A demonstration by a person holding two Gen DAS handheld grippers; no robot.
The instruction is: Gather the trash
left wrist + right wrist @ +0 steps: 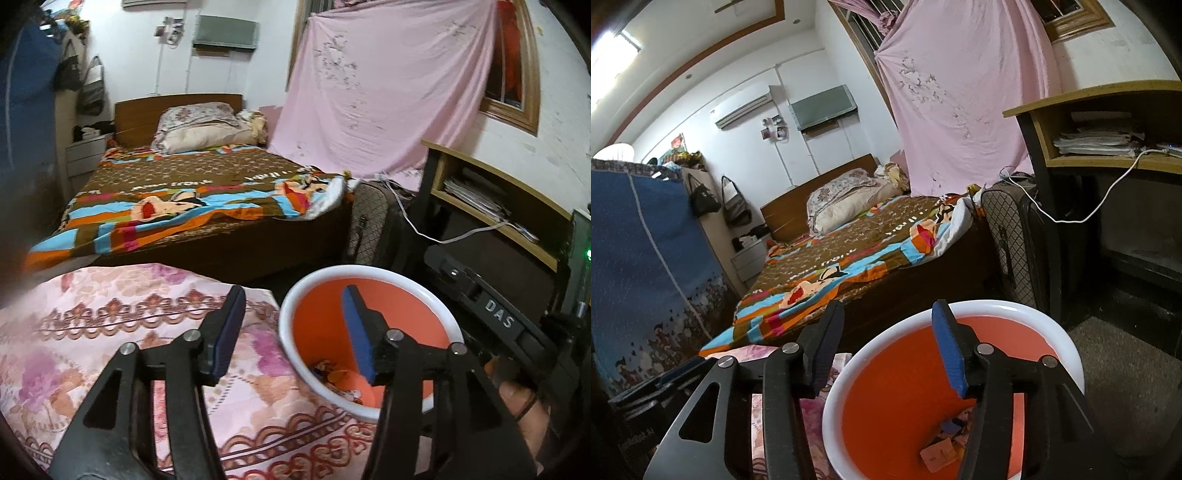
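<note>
Hovering apart and empty, both claws, left claw [291, 332] and right claw [886, 347], overhang the trash [942, 450] in the bucket [1015, 314].

Right gripper [882, 347] empty, parted above orange bin [1067, 354] holding scraps [938, 456]

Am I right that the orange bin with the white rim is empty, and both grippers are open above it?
Not quite: the bin is not empty. The right wrist view shows wrappers and scraps lying at its bottom. The rest holds: left gripper and right gripper are both open, holding nothing.
</note>
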